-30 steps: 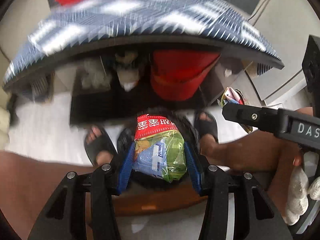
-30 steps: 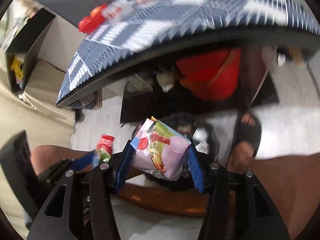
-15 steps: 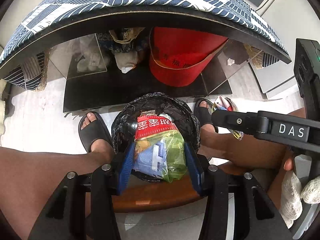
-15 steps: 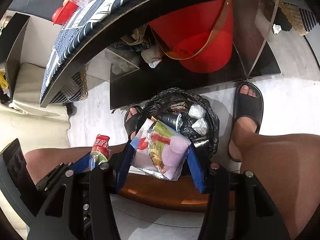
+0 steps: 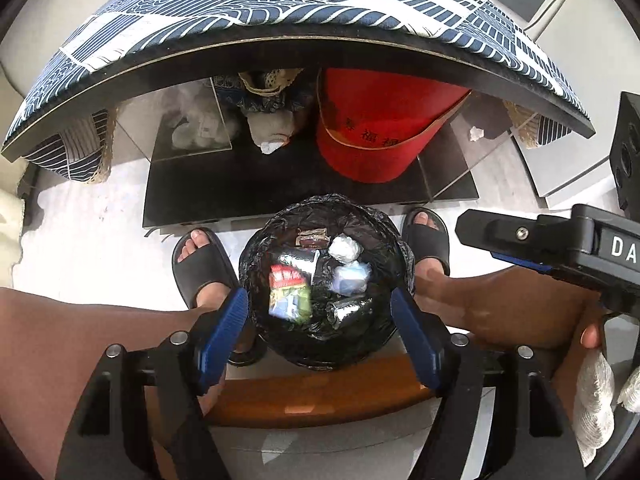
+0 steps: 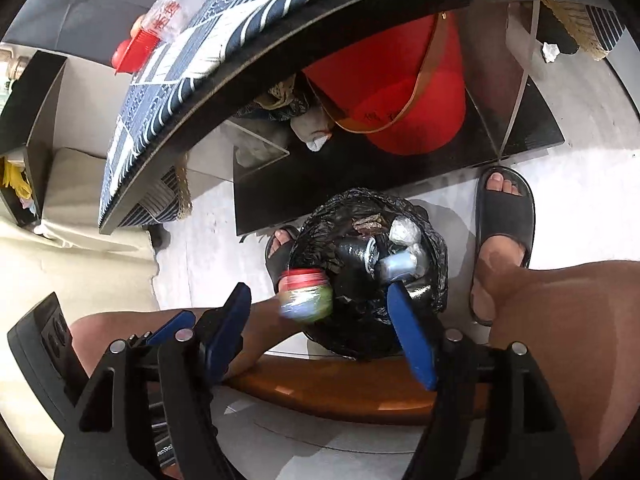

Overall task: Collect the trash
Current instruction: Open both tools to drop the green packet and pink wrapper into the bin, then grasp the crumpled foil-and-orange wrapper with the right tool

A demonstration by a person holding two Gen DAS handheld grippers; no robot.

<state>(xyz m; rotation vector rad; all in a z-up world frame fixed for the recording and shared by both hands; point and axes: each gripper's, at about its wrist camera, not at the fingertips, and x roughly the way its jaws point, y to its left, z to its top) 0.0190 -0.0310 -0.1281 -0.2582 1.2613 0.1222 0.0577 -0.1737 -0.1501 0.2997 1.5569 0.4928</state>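
A bin lined with a black bag (image 5: 320, 216) stands on the floor between the person's feet; it also shows in the right wrist view (image 6: 436, 256). My left gripper (image 5: 320, 320) is open above it. The red and green snack packet (image 5: 289, 294) is free of the jaws and over the bin's contents; it appears blurred in the right wrist view (image 6: 306, 294). My right gripper (image 6: 320, 316) is open and empty above the bin. The pink wrapper it held is not clearly visible. Crumpled foil (image 5: 343, 249) and a can (image 5: 348, 309) lie in the bin.
A low table with a blue and white patterned cloth (image 5: 280, 12) overhangs the bin. Under it stand a red bucket (image 5: 380, 128) and cloth bundles. The person's sandalled feet (image 5: 200, 268) flank the bin. A brown wooden edge (image 5: 312, 396) runs just below both grippers.
Both grippers opened. The snack packet left the left jaws and is dropping into the bin. The pink wrapper is gone from the right jaws.
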